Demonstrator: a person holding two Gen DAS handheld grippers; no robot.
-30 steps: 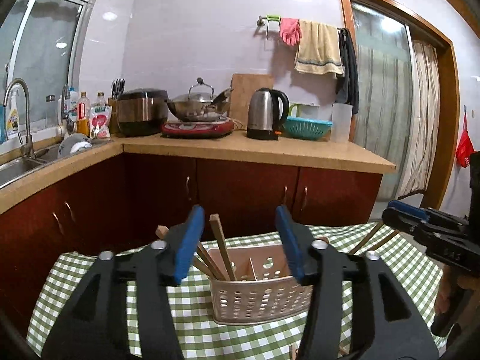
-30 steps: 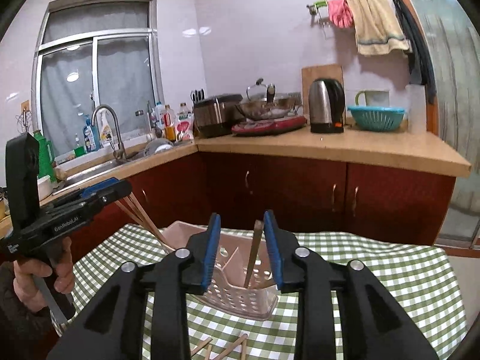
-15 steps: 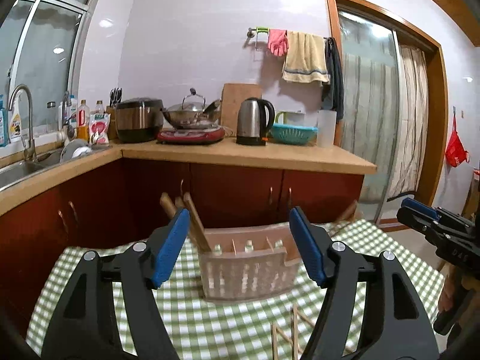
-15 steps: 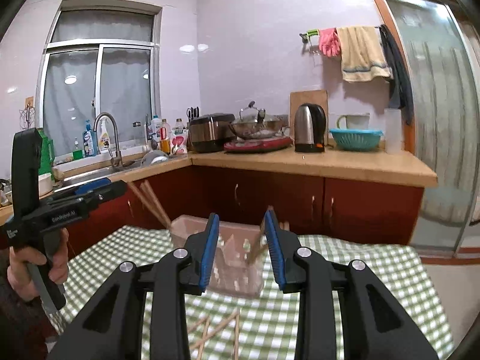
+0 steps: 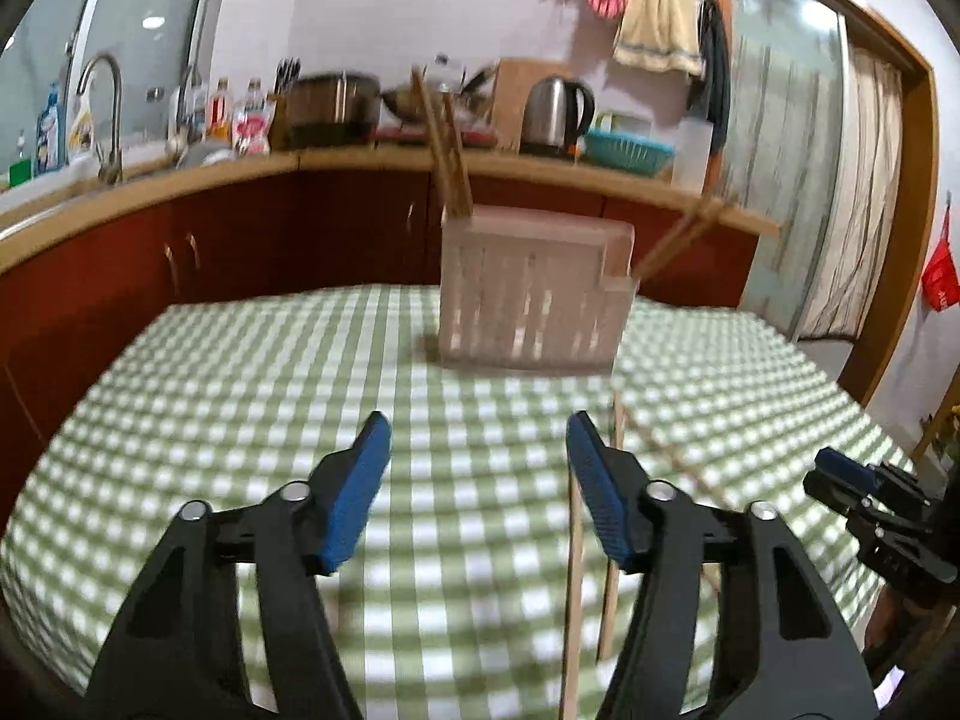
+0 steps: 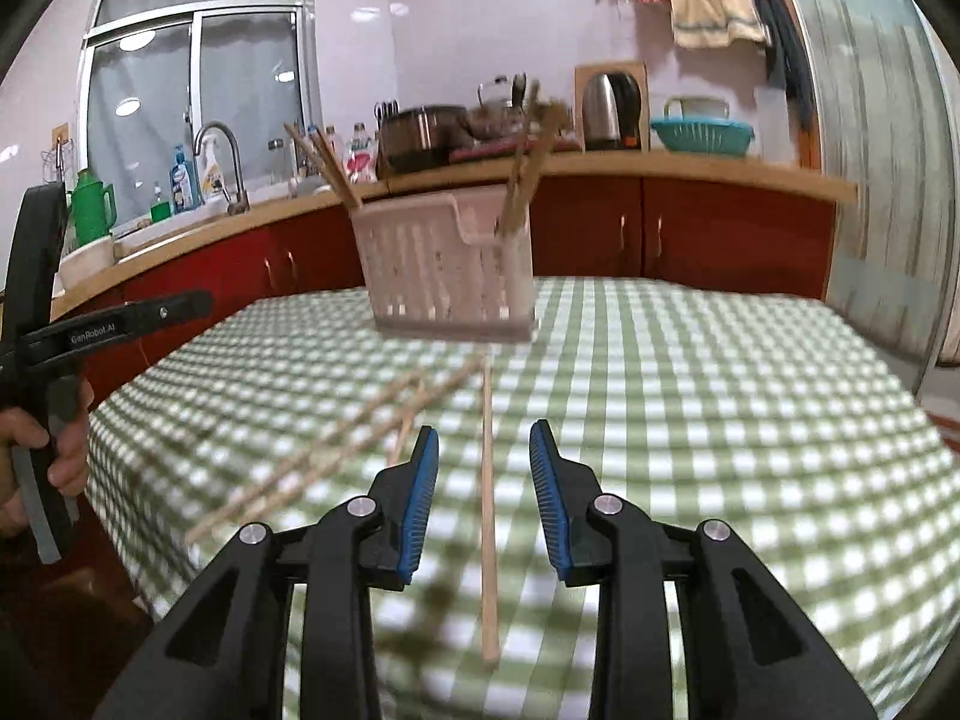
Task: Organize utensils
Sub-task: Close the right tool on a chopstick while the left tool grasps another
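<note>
Now both grippers have pulled back from the caddy, which sits mid-frame on the checked cloth. The right gripper hangs spread over a loose chopstick; the left gripper is empty and wide too. A second ago both hovered close over the caddy.

Small kitchen: lilac walls, red-brown cabinets, big window over the sink, towels hanging up.
</note>
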